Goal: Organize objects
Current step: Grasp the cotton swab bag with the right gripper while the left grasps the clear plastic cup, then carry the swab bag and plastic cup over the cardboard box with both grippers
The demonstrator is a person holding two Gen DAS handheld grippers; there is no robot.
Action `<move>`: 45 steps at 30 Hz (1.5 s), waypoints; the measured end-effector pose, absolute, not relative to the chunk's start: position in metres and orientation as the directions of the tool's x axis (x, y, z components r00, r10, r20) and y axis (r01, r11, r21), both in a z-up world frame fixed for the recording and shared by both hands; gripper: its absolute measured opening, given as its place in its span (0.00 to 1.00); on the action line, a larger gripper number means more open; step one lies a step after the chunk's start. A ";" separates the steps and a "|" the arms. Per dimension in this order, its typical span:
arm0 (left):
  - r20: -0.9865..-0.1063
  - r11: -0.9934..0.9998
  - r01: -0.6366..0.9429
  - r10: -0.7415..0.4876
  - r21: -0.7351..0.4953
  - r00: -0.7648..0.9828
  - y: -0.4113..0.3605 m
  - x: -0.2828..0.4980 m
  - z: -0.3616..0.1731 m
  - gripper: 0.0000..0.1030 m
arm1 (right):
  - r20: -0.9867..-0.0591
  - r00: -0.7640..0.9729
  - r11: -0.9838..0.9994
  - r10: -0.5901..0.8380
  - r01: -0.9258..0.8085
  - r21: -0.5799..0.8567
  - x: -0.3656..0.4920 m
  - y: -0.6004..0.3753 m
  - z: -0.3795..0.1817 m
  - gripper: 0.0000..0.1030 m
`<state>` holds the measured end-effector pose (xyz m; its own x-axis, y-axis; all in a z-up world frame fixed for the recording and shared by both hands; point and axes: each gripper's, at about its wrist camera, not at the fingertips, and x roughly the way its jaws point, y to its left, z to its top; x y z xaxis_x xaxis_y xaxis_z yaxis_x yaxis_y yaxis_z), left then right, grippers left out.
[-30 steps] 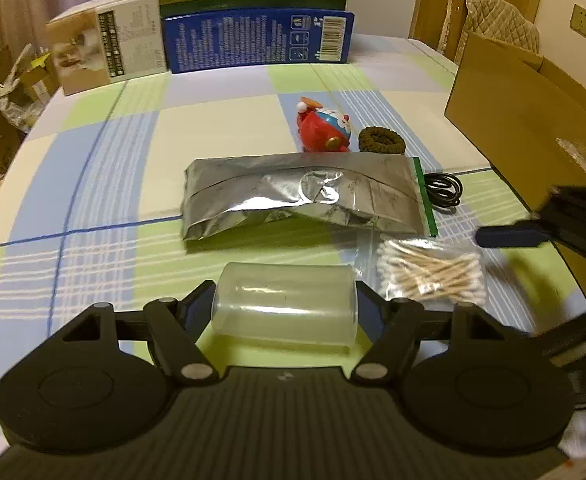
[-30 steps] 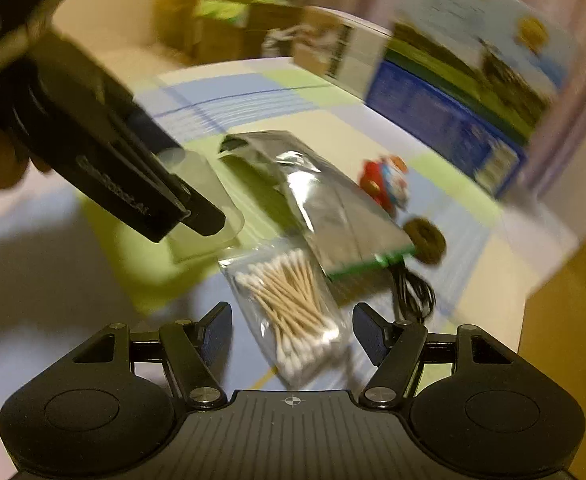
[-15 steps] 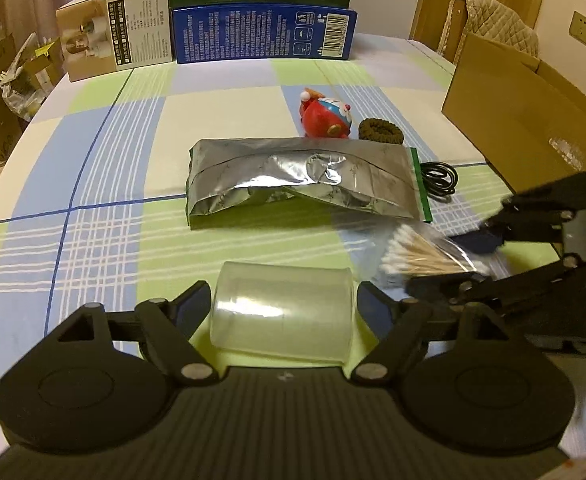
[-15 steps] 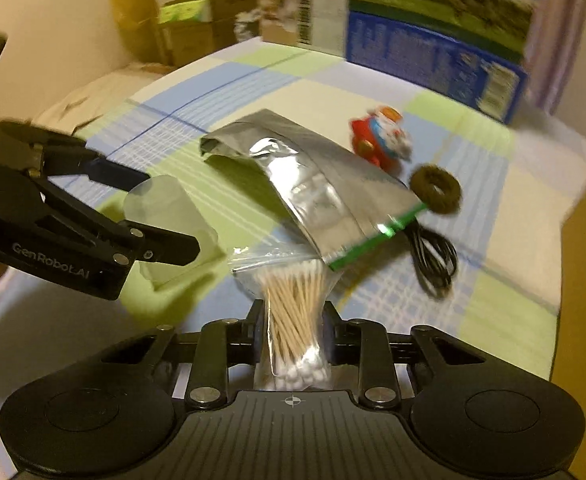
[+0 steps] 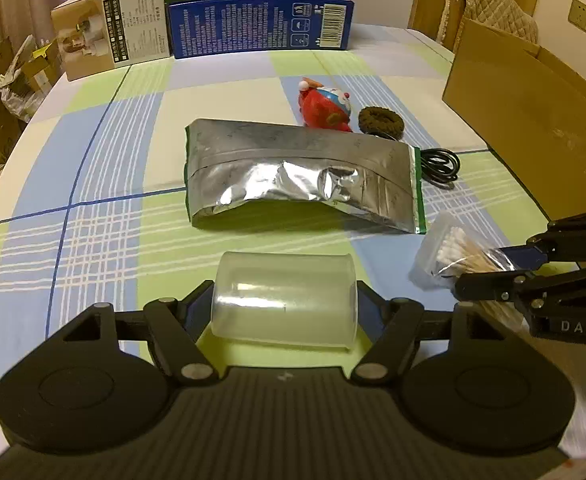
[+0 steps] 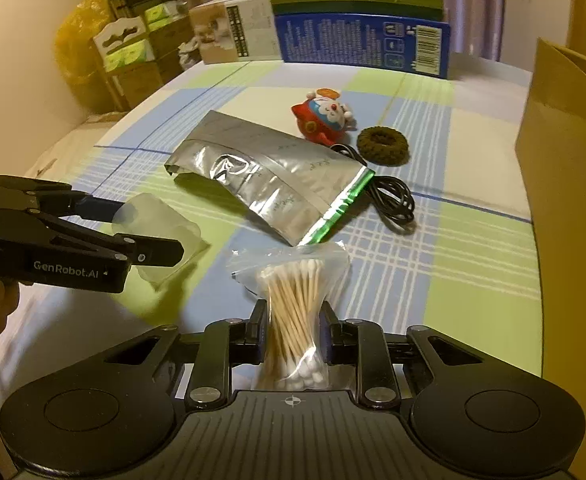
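The bag of cotton swabs (image 6: 293,312) is being clamped between the closing right gripper (image 6: 292,334); a clear cup (image 5: 284,295) is clasped by the left gripper (image 5: 284,312), beside the foil pouch (image 5: 305,178).

Both handheld units share one construction. The left gripper (image 5: 284,309) and the right gripper (image 6: 291,334) are moulded in matte black plastic. Each body has a ribbed, dark grey centre panel at the near edge, marked with a small crosshair symbol. A large round housing with a shallow circular recess sits on each side of the panel. Angled link bars with triangular cut-outs run from these housings to the jaws, pinned by silver round-head screws. The inner faces of the jaws carry dark blue pads. White lettering "GenRobot.AI" is printed on the side of the left unit; "DAS" appears on the right unit.
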<state>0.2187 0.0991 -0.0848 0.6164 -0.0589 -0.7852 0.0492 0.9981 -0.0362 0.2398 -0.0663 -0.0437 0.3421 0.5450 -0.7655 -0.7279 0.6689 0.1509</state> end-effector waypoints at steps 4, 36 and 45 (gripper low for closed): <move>-0.785 0.998 0.057 -0.054 -0.024 0.617 0.092 0.218 -0.082 0.66 | -0.768 0.371 0.696 0.522 -0.706 0.132 0.232 -0.071 -0.040 0.20; -0.741 0.987 -0.107 -0.017 -0.120 0.672 0.020 0.080 0.023 0.66 | -0.646 0.515 0.763 0.563 -0.625 0.166 0.127 -0.166 0.083 0.20; -0.715 0.993 -0.049 -0.040 -0.103 0.697 -0.008 0.061 0.046 0.66 | -0.628 0.556 0.782 0.545 -0.606 0.143 0.109 -0.191 0.106 0.20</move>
<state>0.0612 -0.0078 0.0463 0.6975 -0.0401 -0.7155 -0.0485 0.9935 -0.1030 0.1087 -0.1912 0.1063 0.5557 0.5451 -0.6278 -0.6060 0.7825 0.1430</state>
